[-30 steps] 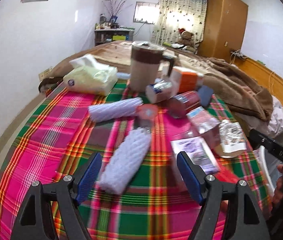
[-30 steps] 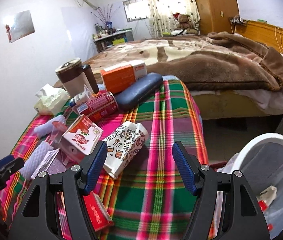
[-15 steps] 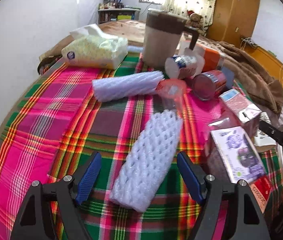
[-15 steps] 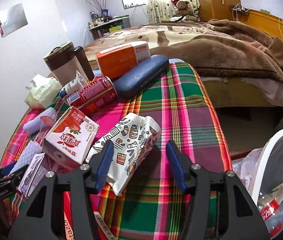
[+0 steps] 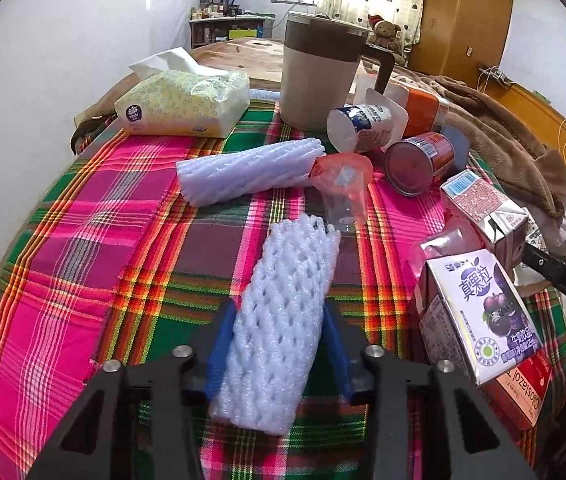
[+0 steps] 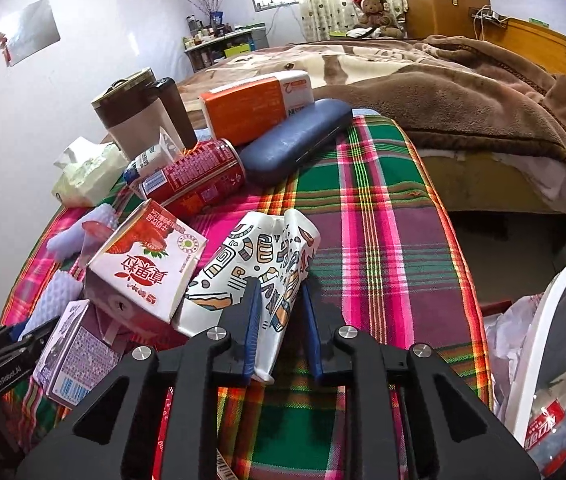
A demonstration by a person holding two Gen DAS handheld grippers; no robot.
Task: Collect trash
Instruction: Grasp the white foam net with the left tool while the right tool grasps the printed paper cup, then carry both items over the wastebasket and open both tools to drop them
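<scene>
My left gripper [image 5: 277, 346] is shut on a white foam fruit net [image 5: 283, 320] lying on the plaid tablecloth [image 5: 83, 240]; its blue pads press both sides. A second foam net [image 5: 247, 170] lies farther back. My right gripper [image 6: 279, 328] is shut on a crushed patterned paper cup [image 6: 255, 272] lying on the cloth [image 6: 383, 220]. A strawberry milk carton [image 6: 147, 268] lies just left of the cup. A purple grape milk carton [image 5: 479, 316] lies right of the held net.
A white bin with a bag [image 6: 555, 340] stands off the table's right edge. At the back are a red can [image 6: 195, 178], a brown mug [image 5: 319, 72], a tissue pack [image 5: 183, 104], an orange box [image 6: 255, 102], a blue case [image 6: 295, 140]. A bed lies beyond.
Both grippers moved forward and closed: the left onto the near foam net, the right onto the crushed paper cup.
</scene>
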